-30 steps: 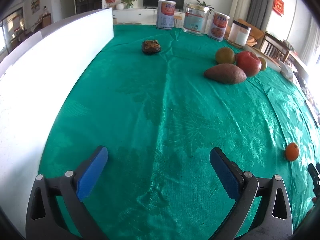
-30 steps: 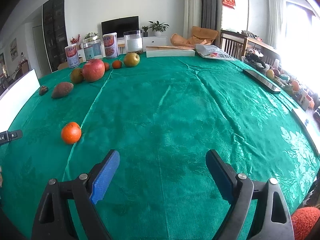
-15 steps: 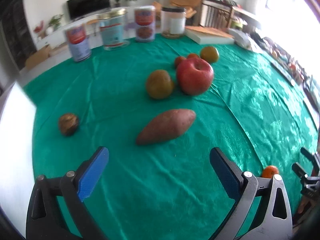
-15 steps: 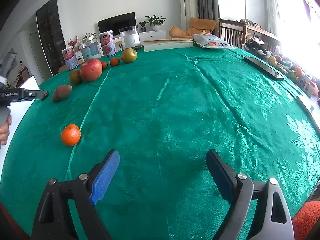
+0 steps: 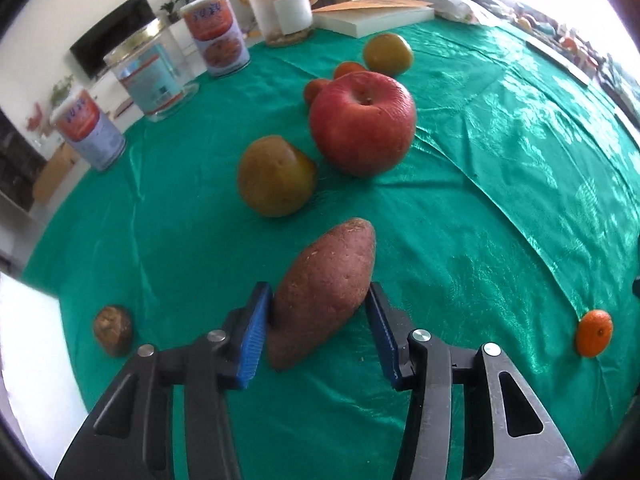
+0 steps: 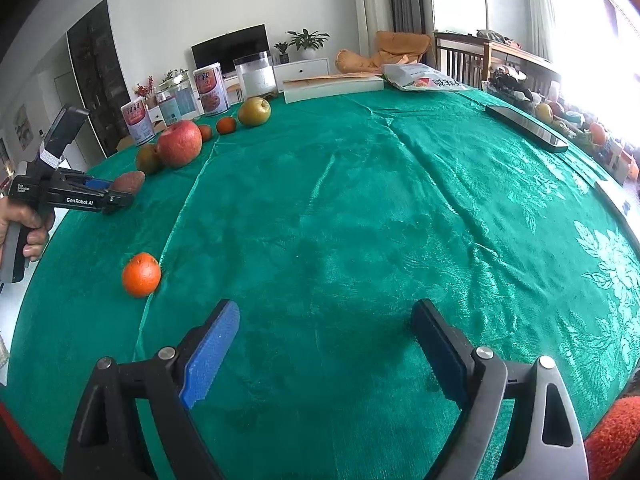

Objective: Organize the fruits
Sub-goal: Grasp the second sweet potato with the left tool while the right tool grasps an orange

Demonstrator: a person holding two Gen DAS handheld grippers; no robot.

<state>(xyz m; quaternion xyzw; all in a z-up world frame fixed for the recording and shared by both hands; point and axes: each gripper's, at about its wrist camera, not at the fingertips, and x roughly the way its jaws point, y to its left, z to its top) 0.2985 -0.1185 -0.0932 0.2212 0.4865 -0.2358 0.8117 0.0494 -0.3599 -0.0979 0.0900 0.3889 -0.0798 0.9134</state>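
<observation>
Left claw (image 5: pixel 318 326), just closing, pinches sweet potato (image 5: pixel 324 292), near end hidden between pads; right claw (image 6: pixel 324 344) spread wide over worktop (image 6: pixel 380 208); tangerines behind apple (image 5: pixel 362 120) half hidden.

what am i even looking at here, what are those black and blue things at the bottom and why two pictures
No robot here: a person holds a hand-held claw in each hand, with a wide-angle camera on each looking along its fingers. That gives two pictures of one green tablecloth.

In the left view, the left claw has just been closing on a sweet potato; its blue pads sit against its sides. Beyond lie a red apple, a brownish pear and a small orange.

In the right view, the right claw is open and empty over bare cloth.
</observation>
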